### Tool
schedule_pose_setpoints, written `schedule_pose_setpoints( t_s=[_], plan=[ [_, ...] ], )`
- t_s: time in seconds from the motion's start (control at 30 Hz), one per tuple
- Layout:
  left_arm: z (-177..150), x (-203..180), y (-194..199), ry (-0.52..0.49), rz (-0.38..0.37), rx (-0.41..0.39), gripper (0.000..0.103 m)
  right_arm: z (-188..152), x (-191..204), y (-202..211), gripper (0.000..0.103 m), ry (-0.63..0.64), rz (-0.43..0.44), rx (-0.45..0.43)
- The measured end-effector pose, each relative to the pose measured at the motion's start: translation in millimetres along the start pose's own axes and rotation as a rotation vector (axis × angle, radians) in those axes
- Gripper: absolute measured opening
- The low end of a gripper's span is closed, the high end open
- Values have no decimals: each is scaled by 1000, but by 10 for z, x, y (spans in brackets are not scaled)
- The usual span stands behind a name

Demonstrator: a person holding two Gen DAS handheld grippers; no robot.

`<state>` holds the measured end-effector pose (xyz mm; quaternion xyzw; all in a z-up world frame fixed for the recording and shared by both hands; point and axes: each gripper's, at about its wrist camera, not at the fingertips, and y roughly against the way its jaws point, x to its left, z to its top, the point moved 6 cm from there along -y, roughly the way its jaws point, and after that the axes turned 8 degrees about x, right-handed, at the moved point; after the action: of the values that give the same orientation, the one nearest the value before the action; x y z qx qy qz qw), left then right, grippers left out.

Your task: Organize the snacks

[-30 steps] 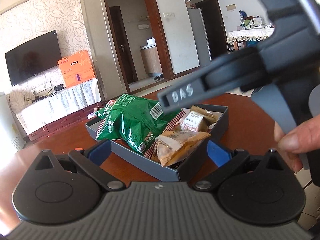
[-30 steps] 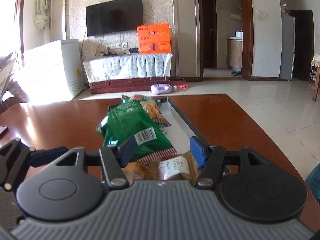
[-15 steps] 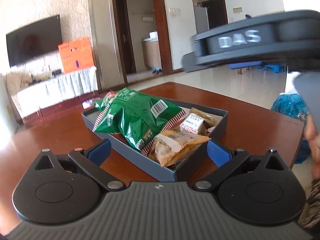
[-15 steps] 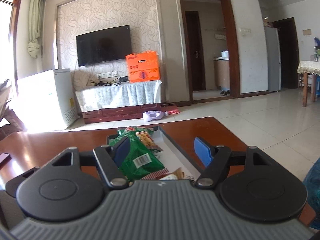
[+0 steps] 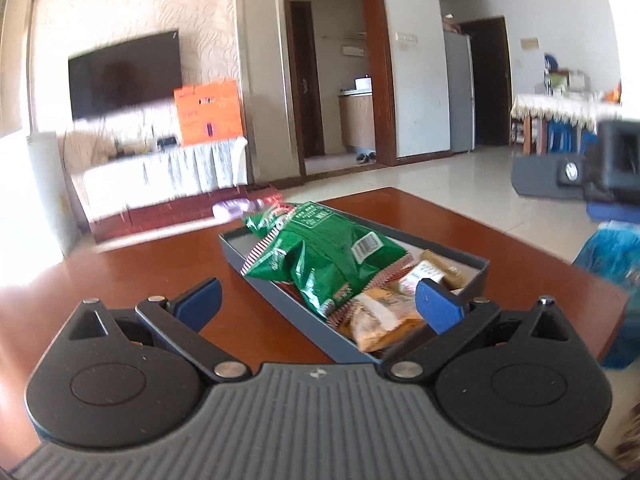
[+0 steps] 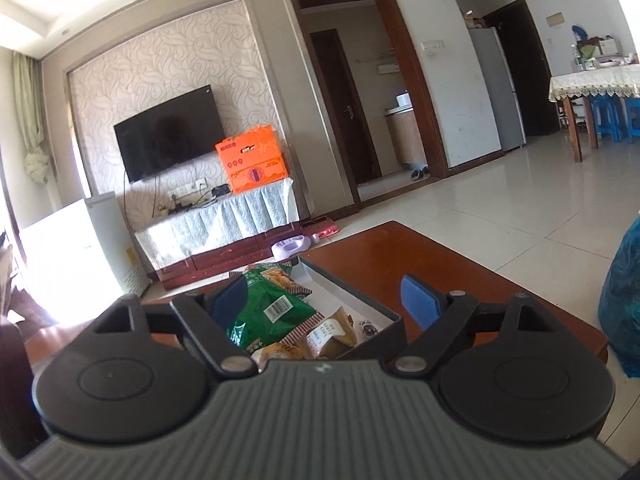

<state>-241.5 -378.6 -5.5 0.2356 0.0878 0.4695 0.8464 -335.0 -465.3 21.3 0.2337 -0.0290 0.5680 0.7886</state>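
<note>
Snacks: green bag [image 5: 328,256] and small packets [image 5: 384,312] lodged in grey tray [image 5: 280,304], ahead of both grippers. Left gripper [image 5: 320,300] spread, empty; right gripper [image 6: 326,300] opening, nothing pinched. Risk judged: overhanging packet dislodged if tray rim is knocked.

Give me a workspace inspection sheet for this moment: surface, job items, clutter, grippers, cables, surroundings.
Surface: brown wooden table, glossy, glare at its left.
Job's things: grey tray on the table holding a green snack bag, an orange packet and a small white packet.
Clutter: nothing seen on the table outside the tray.
Grippers: left gripper open, empty, short of the tray; right gripper jaws opening, nothing gripped.
Cables: wires by the wall sockets under the TV.
Surroundings: orange box, white appliance, fridge, blue bag on the floor.
</note>
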Motion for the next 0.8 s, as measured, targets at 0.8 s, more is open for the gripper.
schedule_pose_setpoints(
  t_s=[0.8],
  plan=[
    [-174,6,634,30,-91,31,103,-287,49,555,85,-10,-55,42]
  ],
)
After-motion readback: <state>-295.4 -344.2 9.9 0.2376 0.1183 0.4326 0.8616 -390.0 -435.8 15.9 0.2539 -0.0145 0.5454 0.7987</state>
